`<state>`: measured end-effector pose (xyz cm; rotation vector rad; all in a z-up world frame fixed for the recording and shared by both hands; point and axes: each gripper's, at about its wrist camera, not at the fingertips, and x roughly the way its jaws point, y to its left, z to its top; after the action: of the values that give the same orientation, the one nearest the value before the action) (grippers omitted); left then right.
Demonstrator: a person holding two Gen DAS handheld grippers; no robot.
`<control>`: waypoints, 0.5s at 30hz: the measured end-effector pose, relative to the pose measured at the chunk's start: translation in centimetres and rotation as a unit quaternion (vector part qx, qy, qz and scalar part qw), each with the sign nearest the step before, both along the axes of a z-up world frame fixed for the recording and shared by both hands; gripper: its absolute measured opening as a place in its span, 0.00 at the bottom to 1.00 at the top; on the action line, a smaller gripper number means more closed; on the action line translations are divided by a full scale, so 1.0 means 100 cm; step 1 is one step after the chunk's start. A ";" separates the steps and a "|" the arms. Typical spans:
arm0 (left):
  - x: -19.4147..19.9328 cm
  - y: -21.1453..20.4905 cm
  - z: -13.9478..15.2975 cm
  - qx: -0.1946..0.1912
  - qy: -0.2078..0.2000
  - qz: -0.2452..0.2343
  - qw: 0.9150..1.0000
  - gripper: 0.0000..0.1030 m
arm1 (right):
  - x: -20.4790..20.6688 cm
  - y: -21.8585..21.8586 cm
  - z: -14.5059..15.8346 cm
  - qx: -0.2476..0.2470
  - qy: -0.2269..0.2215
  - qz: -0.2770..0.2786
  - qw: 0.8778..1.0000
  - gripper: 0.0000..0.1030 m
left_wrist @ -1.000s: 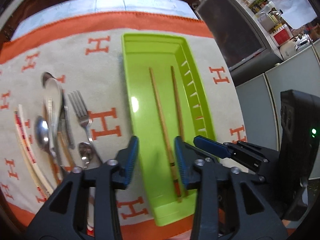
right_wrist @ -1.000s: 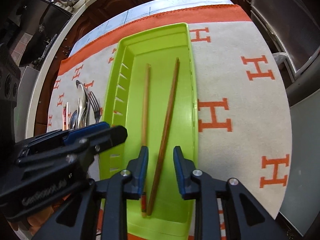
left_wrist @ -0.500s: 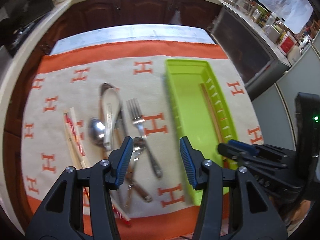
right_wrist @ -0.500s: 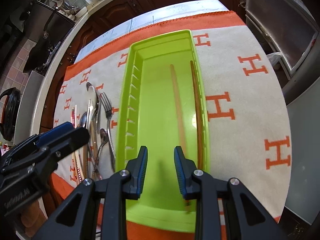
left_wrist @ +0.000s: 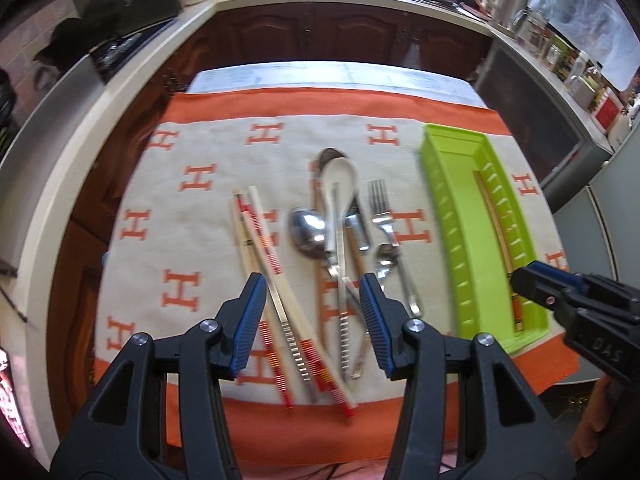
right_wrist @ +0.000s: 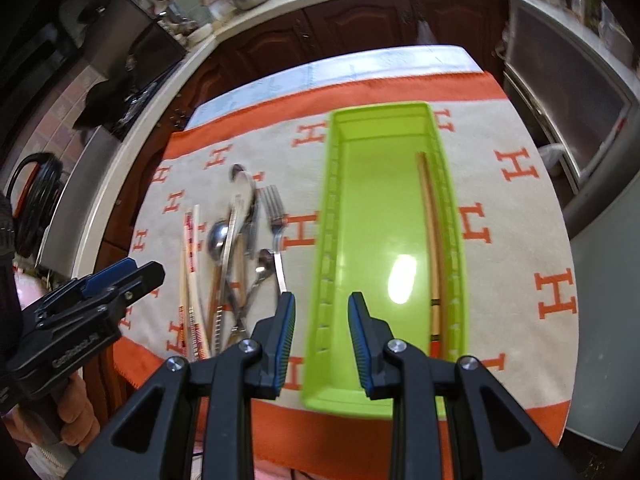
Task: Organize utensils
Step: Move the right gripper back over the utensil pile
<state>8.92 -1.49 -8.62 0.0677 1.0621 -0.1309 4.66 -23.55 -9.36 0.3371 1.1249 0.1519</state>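
Two wooden chopsticks [right_wrist: 434,240] lying lengthwise in the green tray [right_wrist: 384,396], tight against its right wall in the right wrist view, long axis running from upper frame to lower frame, banded ends toward the bottom edge. Same long axis for the tray itself, set on the cream and orange cloth [left_wrist: 208,248]. Left of the tray, near but apart from it, a loose pile: fork [left_wrist: 386,220] with tines toward the top of the frame, white spoon [left_wrist: 338,196] bowl-up over a metal spoon [left_wrist: 308,232], and red-patterned chopsticks [left_wrist: 260,240] slanting from upper left to lower right in the left wrist view. Probably a knife under the spoons, though blurred and overlapped. Left gripper [left_wrist: 312,320] above the pile's lower ends, jaws apart, nothing between the pads. Right gripper [right_wrist: 322,344] over the tray's near left edge, jaws likewise parted and gripping nothing.
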 end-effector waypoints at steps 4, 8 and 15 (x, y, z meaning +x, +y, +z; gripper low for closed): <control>-0.005 0.025 -0.001 0.003 -0.004 0.019 1.000 0.44 | -0.003 0.023 0.009 -0.015 -0.019 0.015 1.000 0.26; -0.006 0.051 -0.004 -0.002 -0.006 0.039 0.999 0.44 | -0.002 0.045 0.015 -0.025 -0.037 0.029 0.999 0.26; 0.003 0.099 -0.020 -0.014 0.011 0.082 0.996 0.44 | 0.003 0.072 0.018 -0.032 -0.059 0.044 0.997 0.26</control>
<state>9.19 8.45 -10.65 -0.0465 1.0829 0.0024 4.95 -16.34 -7.55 0.2194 1.0249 0.2112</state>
